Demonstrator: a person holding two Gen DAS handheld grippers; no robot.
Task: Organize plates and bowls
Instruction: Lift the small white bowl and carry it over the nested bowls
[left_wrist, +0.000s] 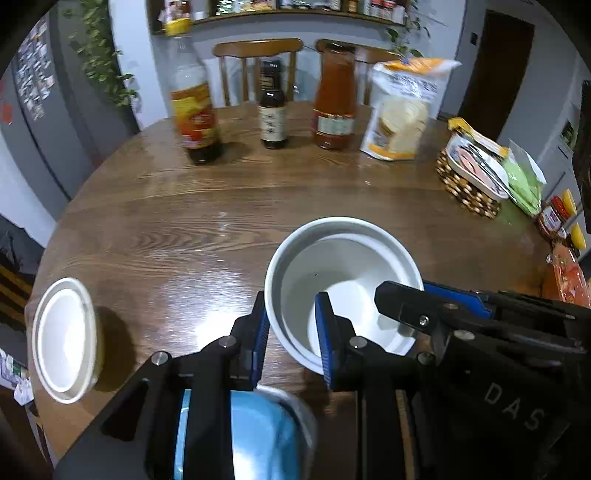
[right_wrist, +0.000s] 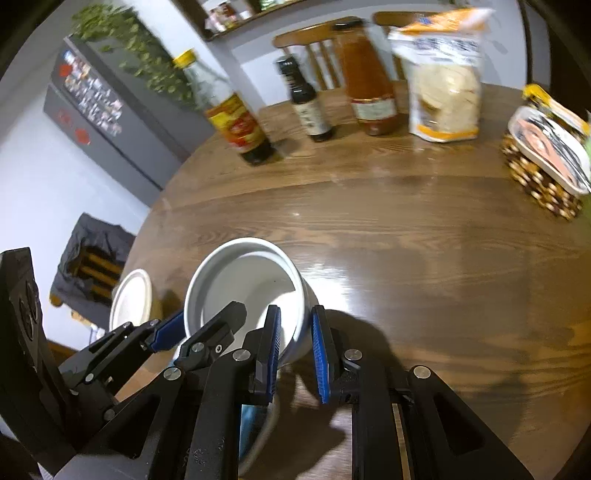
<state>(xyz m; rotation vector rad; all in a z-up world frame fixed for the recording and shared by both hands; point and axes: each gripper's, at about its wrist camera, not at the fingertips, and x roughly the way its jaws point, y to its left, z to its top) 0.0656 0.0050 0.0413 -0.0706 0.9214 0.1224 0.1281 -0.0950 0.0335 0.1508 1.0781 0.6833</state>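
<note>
Both grip one white bowl (left_wrist: 343, 280) above the wooden surface (left_wrist: 166, 229) — the left hand-held gripper (left_wrist: 291, 339) pinches its near rim, the right hand-held gripper (right_wrist: 295, 350) the opposite wall — probably sharing its weight; a blue dish (left_wrist: 258, 435) sits below, another white bowl (left_wrist: 64, 338) well apart

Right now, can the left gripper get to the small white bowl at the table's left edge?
Probably not yet: the left gripper is clamped on the big white bowl's rim. The table toward the small white bowl looks bare.
</note>
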